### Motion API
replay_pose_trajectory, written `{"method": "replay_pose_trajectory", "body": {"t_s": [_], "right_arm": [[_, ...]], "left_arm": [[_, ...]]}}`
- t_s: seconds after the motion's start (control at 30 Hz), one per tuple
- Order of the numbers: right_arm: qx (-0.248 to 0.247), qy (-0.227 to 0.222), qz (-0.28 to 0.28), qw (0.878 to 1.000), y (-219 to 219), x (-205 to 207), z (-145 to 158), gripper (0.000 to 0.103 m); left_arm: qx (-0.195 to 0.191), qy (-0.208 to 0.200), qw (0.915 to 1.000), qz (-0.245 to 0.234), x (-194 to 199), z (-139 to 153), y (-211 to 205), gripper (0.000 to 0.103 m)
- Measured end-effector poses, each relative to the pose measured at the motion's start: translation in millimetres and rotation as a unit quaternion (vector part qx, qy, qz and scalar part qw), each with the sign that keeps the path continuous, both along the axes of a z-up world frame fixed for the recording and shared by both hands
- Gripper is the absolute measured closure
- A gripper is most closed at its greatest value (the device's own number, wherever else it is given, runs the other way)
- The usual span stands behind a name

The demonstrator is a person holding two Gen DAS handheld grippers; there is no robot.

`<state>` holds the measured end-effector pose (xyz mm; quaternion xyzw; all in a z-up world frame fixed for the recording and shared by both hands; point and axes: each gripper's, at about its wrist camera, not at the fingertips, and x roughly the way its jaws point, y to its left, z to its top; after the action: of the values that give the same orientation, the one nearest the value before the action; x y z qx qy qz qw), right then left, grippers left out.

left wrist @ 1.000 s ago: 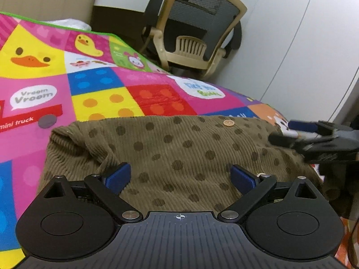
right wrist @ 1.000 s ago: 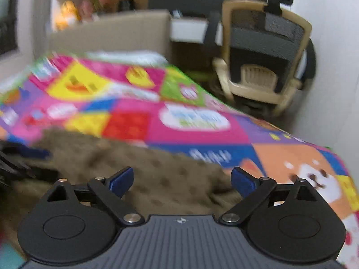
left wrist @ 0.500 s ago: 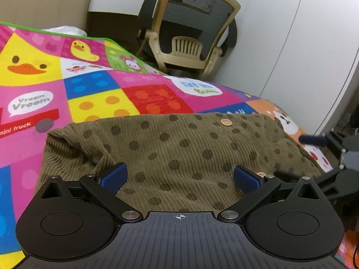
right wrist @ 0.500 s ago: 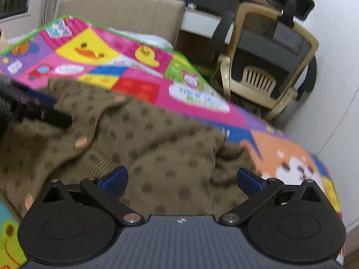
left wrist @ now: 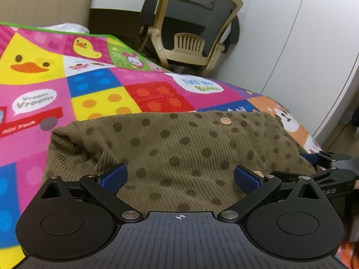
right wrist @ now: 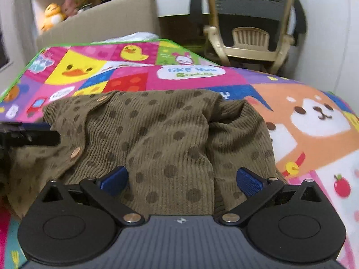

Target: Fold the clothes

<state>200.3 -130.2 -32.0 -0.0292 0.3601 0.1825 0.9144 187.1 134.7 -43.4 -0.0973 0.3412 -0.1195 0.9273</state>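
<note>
An olive-brown knit cardigan [left wrist: 184,150] with dark dots and small wooden buttons lies crumpled on a bright cartoon play mat [left wrist: 94,85]. My left gripper [left wrist: 179,178] hovers open just above its near edge, blue pads wide apart with nothing between them. In the right wrist view the same cardigan [right wrist: 157,139] fills the middle, its right side bunched into a fold. My right gripper [right wrist: 182,180] is open over the near hem, holding nothing. Each gripper shows in the other's view: the right one [left wrist: 332,168] at the right edge, the left one [right wrist: 27,134] at the left edge.
A beige and black office chair [left wrist: 197,24] stands beyond the mat's far edge, next to a white wall of cabinet doors [left wrist: 303,33]. A tan padded headboard [right wrist: 101,29] and a shelf with plush toys [right wrist: 52,15] sit at the back left.
The right gripper pulled back and swung toward the cardigan's right side; its view steadied and now looks over the near hem. The left gripper rose slightly. Both stayed open.
</note>
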Motion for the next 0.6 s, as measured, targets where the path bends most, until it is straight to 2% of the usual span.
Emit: {"method": "replay_pose_trajectory", "body": {"t_s": [0.2,0.4,0.5,0.6], "right_arm": [[0.001,-0.002,-0.001,1.000,1,-1,0,0.000],[0.002,-0.003,-0.006,1.000,1,-2,0,0.000],[-0.001,-0.005,-0.010,1.000,3,-3,0,0.000],[-0.001,-0.007,-0.011,1.000,4,-4,0,0.000]], "left_arm": [[-0.001,-0.017,0.9990,0.041,-60,11,26,0.000],[-0.018,0.024,0.9914,0.127,-99,-5,78,0.000],[-0.041,0.027,0.9889,0.140,-104,-9,90,0.000],[-0.050,0.021,0.9902,0.128,-103,-8,85,0.002]]}}
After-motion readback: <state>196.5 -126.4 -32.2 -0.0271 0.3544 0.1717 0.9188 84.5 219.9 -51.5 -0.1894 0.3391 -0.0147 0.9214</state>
